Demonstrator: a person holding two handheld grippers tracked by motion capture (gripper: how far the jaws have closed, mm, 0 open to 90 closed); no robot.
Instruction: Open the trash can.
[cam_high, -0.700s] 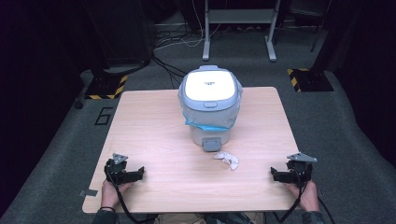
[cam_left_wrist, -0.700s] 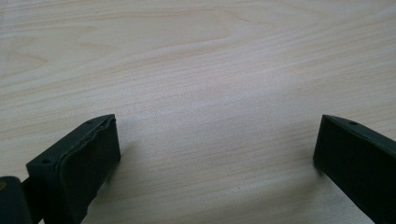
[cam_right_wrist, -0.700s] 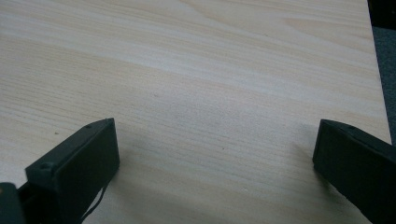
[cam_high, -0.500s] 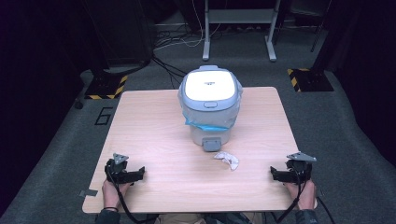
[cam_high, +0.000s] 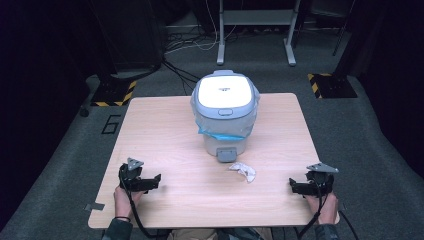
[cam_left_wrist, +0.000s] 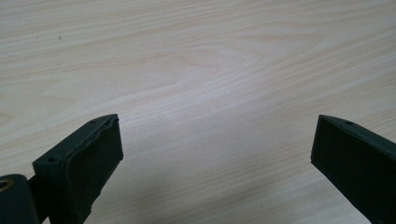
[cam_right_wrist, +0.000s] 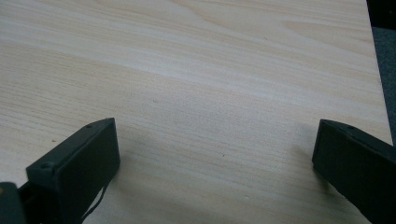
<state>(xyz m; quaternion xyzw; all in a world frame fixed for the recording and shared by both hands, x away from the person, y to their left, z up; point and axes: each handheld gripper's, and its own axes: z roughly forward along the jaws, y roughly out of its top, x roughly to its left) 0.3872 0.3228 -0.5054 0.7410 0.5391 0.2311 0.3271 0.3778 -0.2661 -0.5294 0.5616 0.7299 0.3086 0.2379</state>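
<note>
The wooden table (cam_high: 165, 130) is bearing everything, and the bin (cam_high: 225, 112) standing at its middle, toward the far edge, is serving as the landmark. It is a white and grey pedal bin with its lid lying shut and a blue liner (cam_high: 222, 131) bunching out below the rim; its grey foot pedal (cam_high: 226, 154) is facing the person, probably so that it can be pressed from this side.

The left gripper (cam_high: 156, 178) is resting well to the near left of the bin, close to the table's front edge, with the person's hand behind it. In the left gripper view its jaws are standing wide apart with bare wood between them, holding nothing. The right gripper (cam_high: 292, 185) is sitting well to the near right of the bin, by the table's front right corner, and its jaws are likewise spread wide over empty tabletop in the right gripper view. Both seem to be parked apart and ready, leaving the middle free.

The crumpled white scrap (cam_high: 243, 170) is lying just in front of the pedal, slightly to its right, nearer the right gripper. It is looking like litter waiting to be picked up and dropped in the bin.
</note>
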